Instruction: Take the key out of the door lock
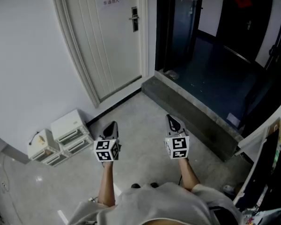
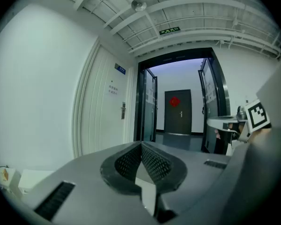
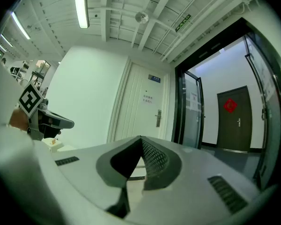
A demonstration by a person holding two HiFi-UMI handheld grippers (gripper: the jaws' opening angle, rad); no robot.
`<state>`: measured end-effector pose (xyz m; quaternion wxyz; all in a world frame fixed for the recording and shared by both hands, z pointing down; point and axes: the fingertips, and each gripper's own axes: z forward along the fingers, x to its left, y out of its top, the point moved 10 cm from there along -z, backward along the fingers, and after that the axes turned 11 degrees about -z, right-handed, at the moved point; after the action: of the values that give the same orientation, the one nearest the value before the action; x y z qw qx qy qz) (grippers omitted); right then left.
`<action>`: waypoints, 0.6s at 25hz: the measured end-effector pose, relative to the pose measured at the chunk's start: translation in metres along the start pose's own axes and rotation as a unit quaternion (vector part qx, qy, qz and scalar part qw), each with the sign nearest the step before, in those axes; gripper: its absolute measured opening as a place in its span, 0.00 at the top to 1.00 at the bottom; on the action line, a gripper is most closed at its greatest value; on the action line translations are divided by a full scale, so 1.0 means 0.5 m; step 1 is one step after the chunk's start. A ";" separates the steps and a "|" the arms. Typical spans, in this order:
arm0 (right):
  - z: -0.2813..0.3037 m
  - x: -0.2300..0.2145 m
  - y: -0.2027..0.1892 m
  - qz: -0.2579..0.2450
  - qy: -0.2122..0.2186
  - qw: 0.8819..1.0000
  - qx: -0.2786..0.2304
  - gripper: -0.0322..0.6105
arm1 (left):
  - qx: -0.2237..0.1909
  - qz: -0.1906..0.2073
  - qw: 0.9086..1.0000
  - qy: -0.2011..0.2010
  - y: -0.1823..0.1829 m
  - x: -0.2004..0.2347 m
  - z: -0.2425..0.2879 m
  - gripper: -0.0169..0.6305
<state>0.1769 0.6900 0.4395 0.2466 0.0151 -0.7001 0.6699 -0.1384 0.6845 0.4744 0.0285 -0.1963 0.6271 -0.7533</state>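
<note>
White door point(image 1: 107, 41), grey floor point(image 1: 145, 121), dark far door point(image 2: 178, 112) with red ornament point(image 2: 173, 101).

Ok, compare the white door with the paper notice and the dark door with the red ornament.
The white door is pale and close by; the dark door is nearly black and stands beyond the glass doorway. The white door carries a paper notice; the dark door carries a red ornament. Both are shut, with lever handles.

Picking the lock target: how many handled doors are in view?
2. White door on the left wall; dark door with a red decoration at the hallway's far end. More may be hidden.
</note>
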 end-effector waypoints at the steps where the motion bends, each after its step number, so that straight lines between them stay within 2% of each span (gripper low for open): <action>1: -0.002 -0.004 -0.002 0.000 0.000 1.000 0.000 0.91 | 0.001 0.000 1.000 0.000 -0.002 -0.004 0.001 0.95; 15: -0.015 -0.083 -0.039 0.003 0.001 1.000 -0.009 0.91 | 0.006 0.008 1.000 -0.001 -0.012 -0.077 0.036 0.95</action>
<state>0.2228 0.6822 0.4422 0.2455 0.0099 -0.7062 0.6640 -0.0957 0.6802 0.4724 0.0366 -0.1921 0.6240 -0.7566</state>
